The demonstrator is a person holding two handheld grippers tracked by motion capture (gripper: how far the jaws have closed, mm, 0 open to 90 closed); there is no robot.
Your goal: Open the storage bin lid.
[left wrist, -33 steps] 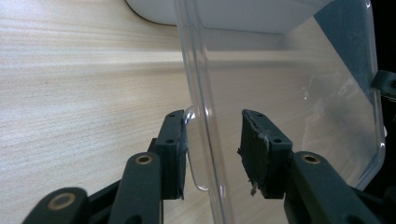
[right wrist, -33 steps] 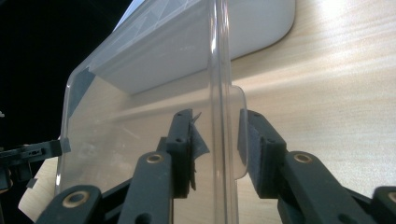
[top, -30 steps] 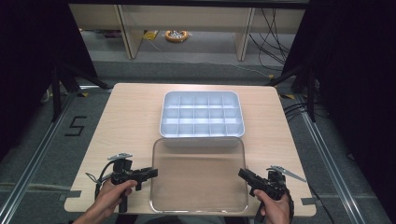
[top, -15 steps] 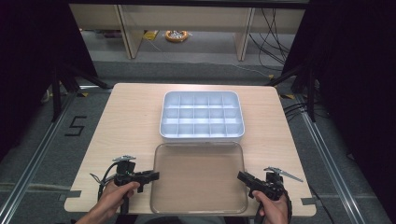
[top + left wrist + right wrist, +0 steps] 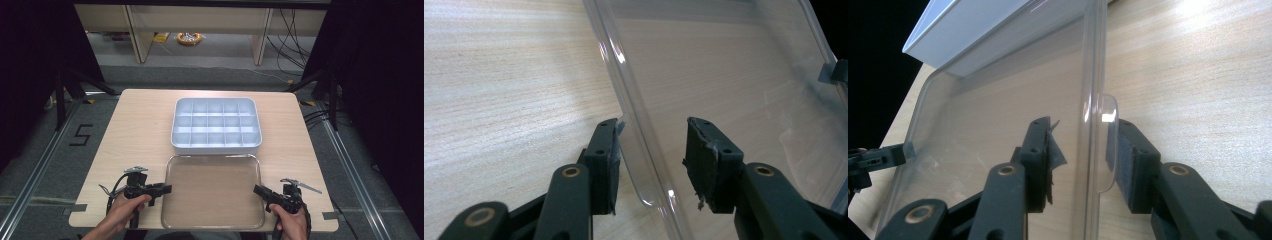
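Both grippers have closed in on the clear lid (image 5: 212, 190), which lies flat on the table (image 5: 130, 130) just in front of the white compartment box (image 5: 216, 125). At the lid's left edge the left gripper (image 5: 651, 145) stands wide, its jaws straddling the rim. The right gripper (image 5: 1080, 150), also wide, brackets the right rim's small tab. To lift well, both should probably clamp together and rise evenly, so the lid stays level.

High view overhead, looking forward-down; gripper views close, low; all share clear lid (image 5: 212, 190).
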